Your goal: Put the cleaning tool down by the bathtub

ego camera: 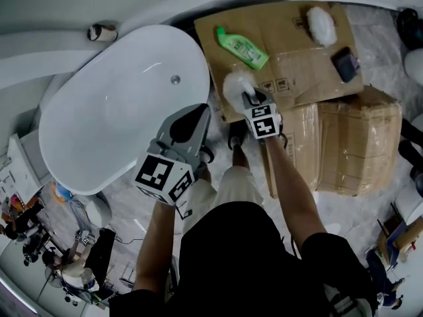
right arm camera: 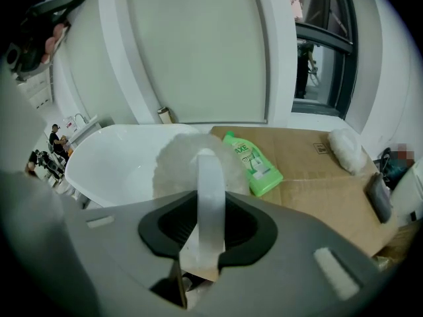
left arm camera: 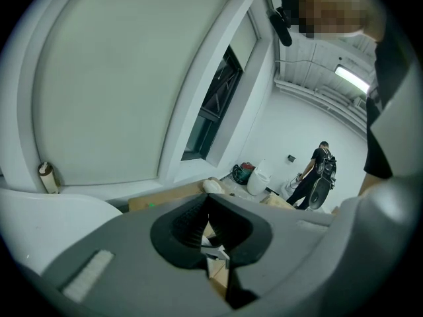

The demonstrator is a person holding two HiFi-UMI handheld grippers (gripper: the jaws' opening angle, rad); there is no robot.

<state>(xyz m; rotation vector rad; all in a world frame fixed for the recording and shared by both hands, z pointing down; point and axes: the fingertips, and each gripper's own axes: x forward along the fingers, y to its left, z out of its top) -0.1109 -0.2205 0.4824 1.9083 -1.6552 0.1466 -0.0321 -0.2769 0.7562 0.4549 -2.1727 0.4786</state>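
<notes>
Clamped on white handle of brush [ego camera: 235, 84]: right claw [ego camera: 248, 100] — fluffy white head poking out past jaws. Head over edge of cardboard [ego camera: 297, 58], just beside rim of tub [ego camera: 112, 111]; touching cardboard or not, cannot tell. Lying on cardboard just beyond head: green bottle [ego camera: 242, 48]. Farther along cardboard: second fluffy white pad [ego camera: 322, 24], dark item [ego camera: 345, 63]. Fully closed with nothing held: left claw [ego camera: 197, 114] — over tub's near rim, near right claw.
</notes>
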